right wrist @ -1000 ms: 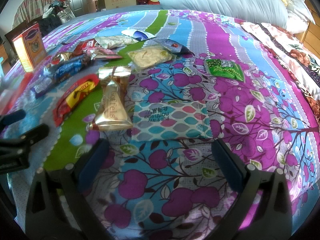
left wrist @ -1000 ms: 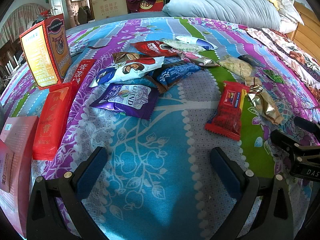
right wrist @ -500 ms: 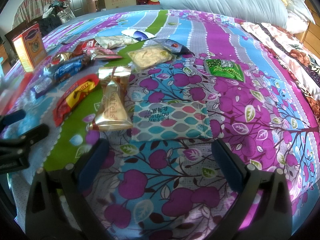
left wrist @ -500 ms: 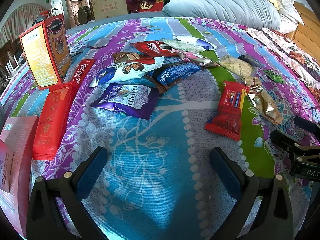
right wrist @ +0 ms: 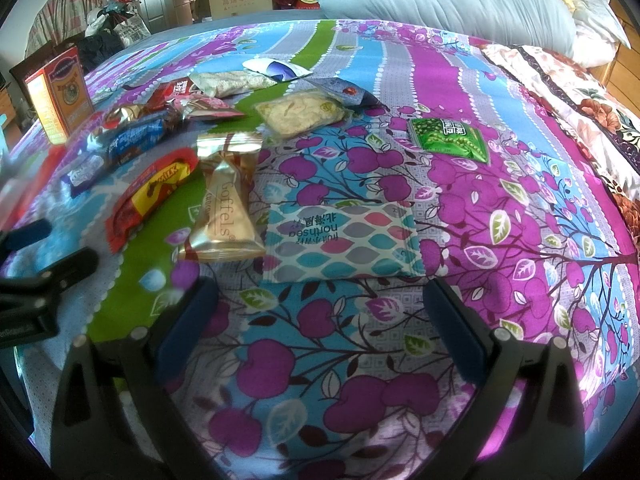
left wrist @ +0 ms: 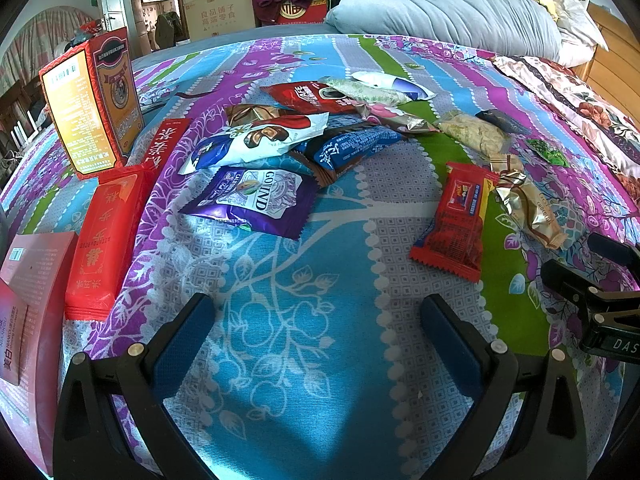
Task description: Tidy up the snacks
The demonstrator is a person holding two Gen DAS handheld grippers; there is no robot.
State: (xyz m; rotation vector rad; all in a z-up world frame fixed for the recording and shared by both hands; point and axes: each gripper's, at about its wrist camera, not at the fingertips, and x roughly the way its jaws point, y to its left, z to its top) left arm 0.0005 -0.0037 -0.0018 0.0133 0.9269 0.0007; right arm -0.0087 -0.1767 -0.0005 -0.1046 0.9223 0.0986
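Several snack packets lie scattered on a patterned bedspread. In the left wrist view a purple packet [left wrist: 256, 200], a white and blue packet [left wrist: 256, 140] and a red bar [left wrist: 460, 220] lie ahead of my left gripper [left wrist: 316, 344], which is open and holds nothing. In the right wrist view a teal leaf-patterned packet [right wrist: 340, 240] lies just beyond my right gripper [right wrist: 320, 316], also open and holding nothing. A gold wafer packet [right wrist: 226, 212] and a green pea packet [right wrist: 448, 138] lie near it.
A tall red box [left wrist: 92, 104] stands upright at the left, with a flat red box [left wrist: 104, 240] and a pink box [left wrist: 28, 320] below it. A grey-blue duvet [left wrist: 452, 4] lies at the bed's far end. Bare bedspread [right wrist: 540, 260] lies to the right.
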